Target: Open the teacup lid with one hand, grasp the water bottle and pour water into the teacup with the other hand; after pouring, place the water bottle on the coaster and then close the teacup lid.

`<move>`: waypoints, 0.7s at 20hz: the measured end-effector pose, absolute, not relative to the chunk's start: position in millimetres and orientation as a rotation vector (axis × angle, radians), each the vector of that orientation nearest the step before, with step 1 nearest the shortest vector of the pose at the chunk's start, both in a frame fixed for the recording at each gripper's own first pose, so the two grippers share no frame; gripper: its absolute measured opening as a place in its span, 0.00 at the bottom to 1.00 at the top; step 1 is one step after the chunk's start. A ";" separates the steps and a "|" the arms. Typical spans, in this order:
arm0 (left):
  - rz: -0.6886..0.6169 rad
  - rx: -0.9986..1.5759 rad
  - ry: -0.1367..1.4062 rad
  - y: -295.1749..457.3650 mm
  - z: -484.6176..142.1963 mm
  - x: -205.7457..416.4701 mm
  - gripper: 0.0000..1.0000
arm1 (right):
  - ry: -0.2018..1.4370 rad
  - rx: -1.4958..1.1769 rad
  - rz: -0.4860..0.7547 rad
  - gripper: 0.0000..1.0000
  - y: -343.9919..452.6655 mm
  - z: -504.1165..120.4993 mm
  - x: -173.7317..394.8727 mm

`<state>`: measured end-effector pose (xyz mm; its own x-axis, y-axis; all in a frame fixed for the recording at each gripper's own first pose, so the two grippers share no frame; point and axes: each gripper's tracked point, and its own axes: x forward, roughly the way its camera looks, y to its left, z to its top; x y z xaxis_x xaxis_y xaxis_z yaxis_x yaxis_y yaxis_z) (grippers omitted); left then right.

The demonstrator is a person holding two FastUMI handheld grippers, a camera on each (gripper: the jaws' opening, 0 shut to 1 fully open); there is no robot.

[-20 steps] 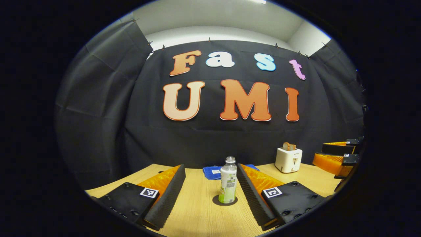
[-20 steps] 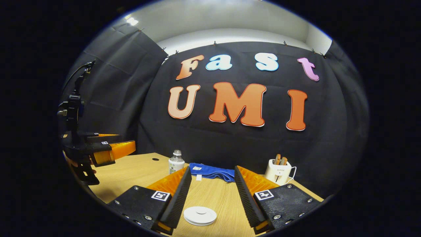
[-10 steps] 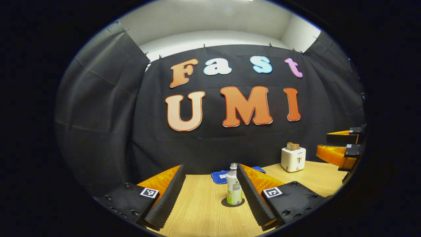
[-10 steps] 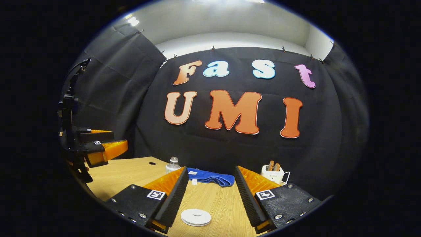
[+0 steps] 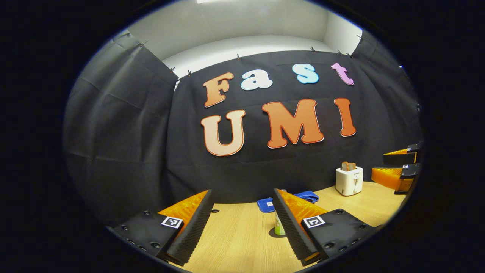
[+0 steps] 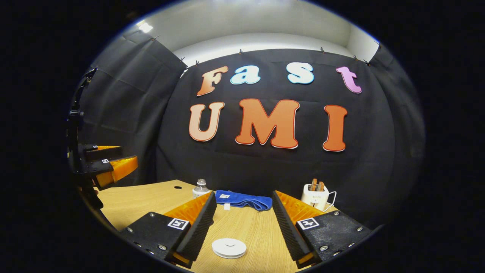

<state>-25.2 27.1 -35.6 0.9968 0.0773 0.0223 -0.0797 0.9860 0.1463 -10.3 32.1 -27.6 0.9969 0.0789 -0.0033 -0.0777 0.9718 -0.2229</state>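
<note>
Bottle (image 5: pixel 279 226) stands on its coaster (image 5: pixel 273 233), half hidden behind a finger of the wide-open left gripper (image 5: pixel 242 227). Swinging sideways could topple it. The right gripper (image 6: pixel 242 231), also spread, hovers over the white lid (image 6: pixel 229 248).

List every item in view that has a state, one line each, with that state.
Left hand-held gripper: open, holding nothing.
Right hand-held gripper: open, holding nothing.
Water bottle: upright on the table, capped.
White lid: lying flat between the right fingers, untouched.
Blue cloth: crumpled on the table.
Toaster: bread slices sticking up.
</note>
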 end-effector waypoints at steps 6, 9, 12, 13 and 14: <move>0.102 0.126 -0.021 38.7 -18.7 -30.2 0.99 | -0.014 -0.225 0.061 0.92 26.1 -20.9 -13.5; 0.112 0.116 -0.042 41.9 -14.5 -37.1 0.99 | -0.021 -0.227 0.058 0.92 25.5 -18.7 -16.3; 0.080 0.092 -0.049 34.2 -28.1 -40.5 1.00 | -0.023 -0.239 0.055 0.92 23.7 -19.1 -18.1; 0.088 0.095 -0.049 36.5 -30.6 -39.3 0.99 | -0.028 -0.248 0.049 0.92 21.5 -18.2 -19.4; 0.093 0.096 -0.049 37.6 -32.8 -39.1 0.99 | -0.034 -0.257 0.045 0.92 19.7 -17.4 -20.4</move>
